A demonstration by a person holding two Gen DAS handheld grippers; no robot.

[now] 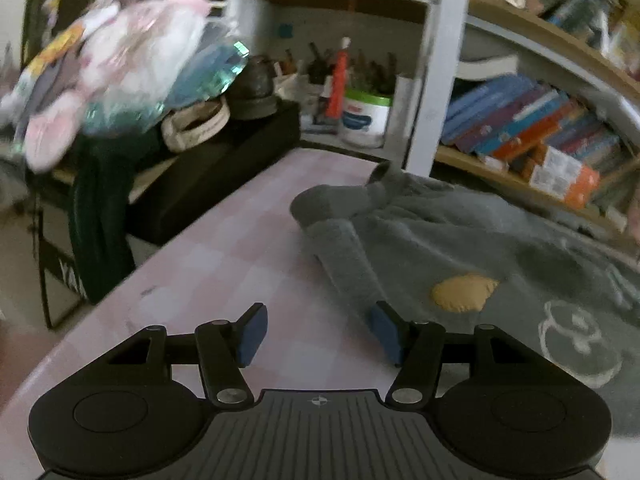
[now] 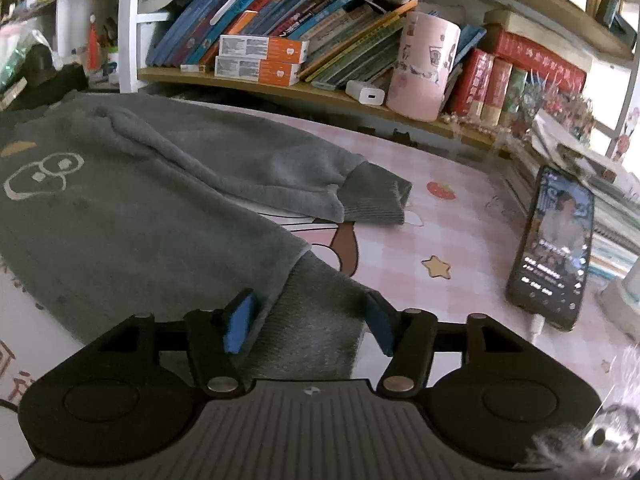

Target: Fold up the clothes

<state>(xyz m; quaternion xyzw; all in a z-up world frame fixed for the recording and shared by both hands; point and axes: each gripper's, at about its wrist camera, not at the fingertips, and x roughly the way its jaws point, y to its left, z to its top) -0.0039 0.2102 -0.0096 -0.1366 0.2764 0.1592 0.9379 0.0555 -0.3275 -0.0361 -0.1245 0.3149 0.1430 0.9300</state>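
While the grey sweater (image 2: 132,208) lies spread front-up across the pink checked bench (image 2: 472,240), sleeves still unfolded, the job stands between grasps. The left gripper (image 1: 320,332) has its fingers apart and empty, just beside the sweater's left edge. The right gripper (image 2: 308,320) also has its fingers apart, straddling the ribbed hem (image 2: 320,320) without clamping. Next move, likely: close on a sleeve cuff (image 2: 376,196) or the hem and fold inward.

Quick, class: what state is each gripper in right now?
Left gripper: open, nothing between the jaws.
Right gripper: open, sweater hem between the jaws, not pinched.
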